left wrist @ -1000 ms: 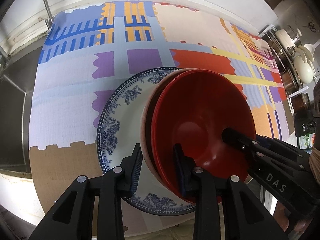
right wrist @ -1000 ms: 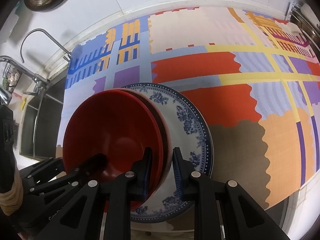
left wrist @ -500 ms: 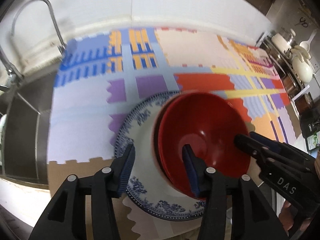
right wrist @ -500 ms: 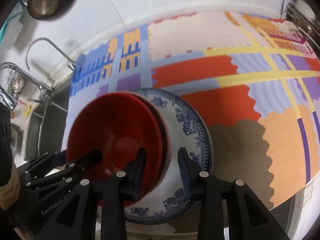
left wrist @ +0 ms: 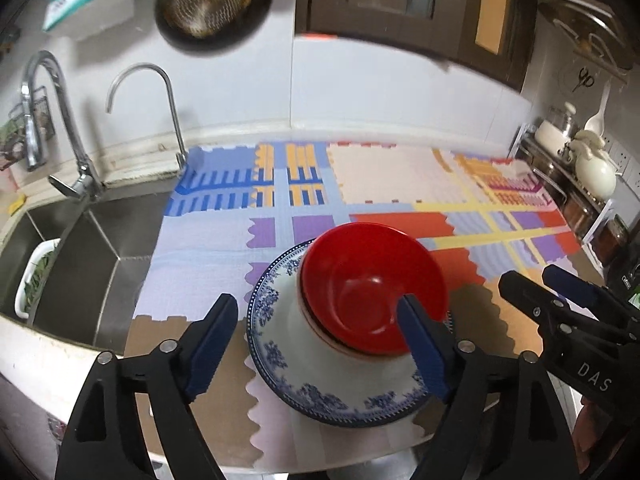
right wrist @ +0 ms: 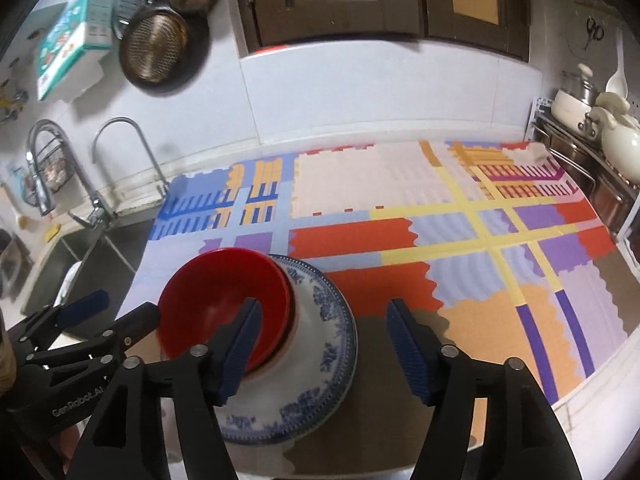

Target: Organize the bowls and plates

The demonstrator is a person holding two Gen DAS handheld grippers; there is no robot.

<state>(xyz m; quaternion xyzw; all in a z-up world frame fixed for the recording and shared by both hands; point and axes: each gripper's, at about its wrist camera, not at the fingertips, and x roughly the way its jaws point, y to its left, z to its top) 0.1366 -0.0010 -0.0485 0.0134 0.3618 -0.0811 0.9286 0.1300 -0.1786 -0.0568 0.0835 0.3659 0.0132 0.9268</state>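
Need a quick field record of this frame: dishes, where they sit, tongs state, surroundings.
surface: patterned mat on the counter
plate: blue-and-white plate flat on the mat, near the front edge
bowls: red bowl nested in a pale bowl, both standing on the plate
left tongs: open, jaws just been opening, nothing gripped
right tongs: open, jaws just been opening, nothing gripped
sink: sink left of the mat, with two faucets
right side: rack with pots
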